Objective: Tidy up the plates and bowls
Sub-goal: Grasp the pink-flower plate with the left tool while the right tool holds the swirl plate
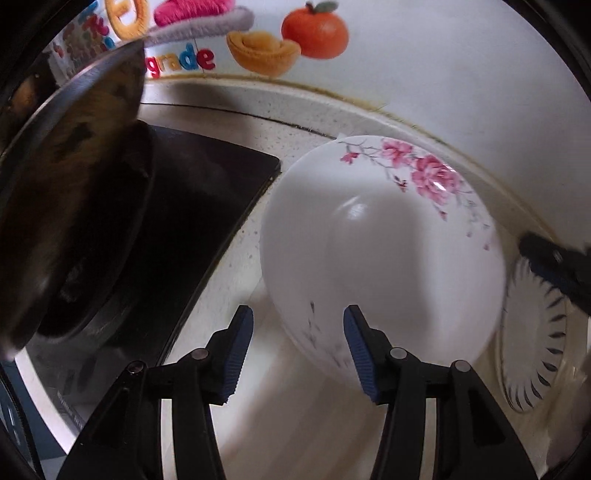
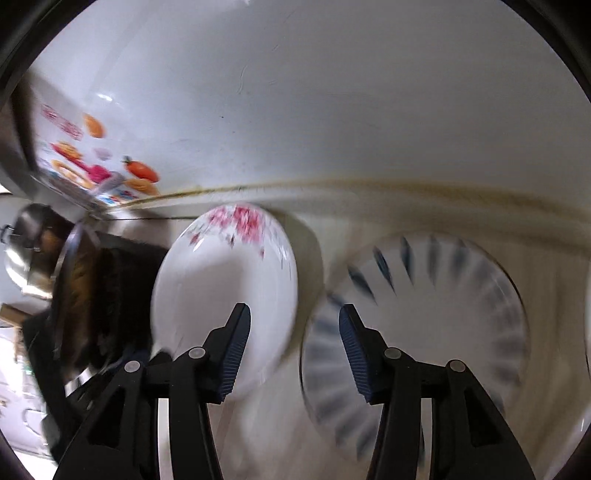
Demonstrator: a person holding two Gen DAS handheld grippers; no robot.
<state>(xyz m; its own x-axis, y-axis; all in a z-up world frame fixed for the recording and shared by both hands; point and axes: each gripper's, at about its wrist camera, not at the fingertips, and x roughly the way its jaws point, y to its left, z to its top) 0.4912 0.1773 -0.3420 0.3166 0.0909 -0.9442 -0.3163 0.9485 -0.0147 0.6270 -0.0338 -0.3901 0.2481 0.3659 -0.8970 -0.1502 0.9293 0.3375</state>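
Item one: we count one white ceramic plate with pink blossom sprigs (image 1: 380, 251) along its rim. It lies on the pale speckled countertop (image 1: 236, 236), just beside the black glass hob (image 1: 192, 206).

Item two: we count one white plate ringed with dark blue dashes (image 2: 417, 328). It sits on the same counter to the right of the floral plate, their edges close; we cannot tell whether they touch. From the left wrist camera only its left portion shows, and the right wrist picture is blurred.

Item three: one dark, worn metal wok (image 1: 74, 199) stands on the hob, filling the left of the left wrist picture.

Item four: on the white wall (image 1: 443, 74) behind the counter we note plush decorations, among them one orange tangerine (image 1: 315, 29) and one yellow ingot shape (image 1: 264, 51), beside coloured lettering.

Item five: our left gripper (image 1: 298, 354), black with blue ribbed pads, stands wide apart and holds nothing. Its right finger overlaps the near rim of the floral plate in the picture, while the left finger hangs over bare counter; we cannot tell whether there is contact.

Item six: our right gripper (image 2: 294, 354) is likewise spread wide and empty, the left finger in front of the floral plate, the right finger over the blue-dashed plate.
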